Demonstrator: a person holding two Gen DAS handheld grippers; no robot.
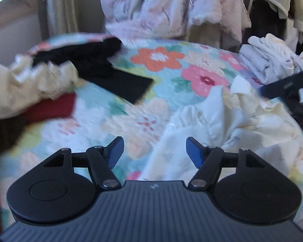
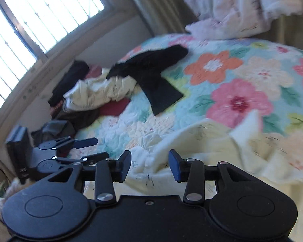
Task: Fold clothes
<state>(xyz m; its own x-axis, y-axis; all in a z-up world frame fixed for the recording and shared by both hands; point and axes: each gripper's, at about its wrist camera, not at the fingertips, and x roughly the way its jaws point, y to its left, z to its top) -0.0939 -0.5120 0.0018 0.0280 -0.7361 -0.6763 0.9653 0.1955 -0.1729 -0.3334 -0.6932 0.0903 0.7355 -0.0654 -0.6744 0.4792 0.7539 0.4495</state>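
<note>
Cream garment (no readable writing) lies crumpled below the open, empty left gripper and right gripper.

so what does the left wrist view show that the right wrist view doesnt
Only the left wrist view shows the stack of white clothes at the bed's right edge, with one finger of the right gripper reaching in front of it.

Only the right wrist view shows the barred window and the whole left gripper from the side, its jaws apart and empty.

Both show the floral bedspread, the black garment spread on it, the crumpled cream garment nearest the cameras, and the mixed clothes pile on the window side.
</note>
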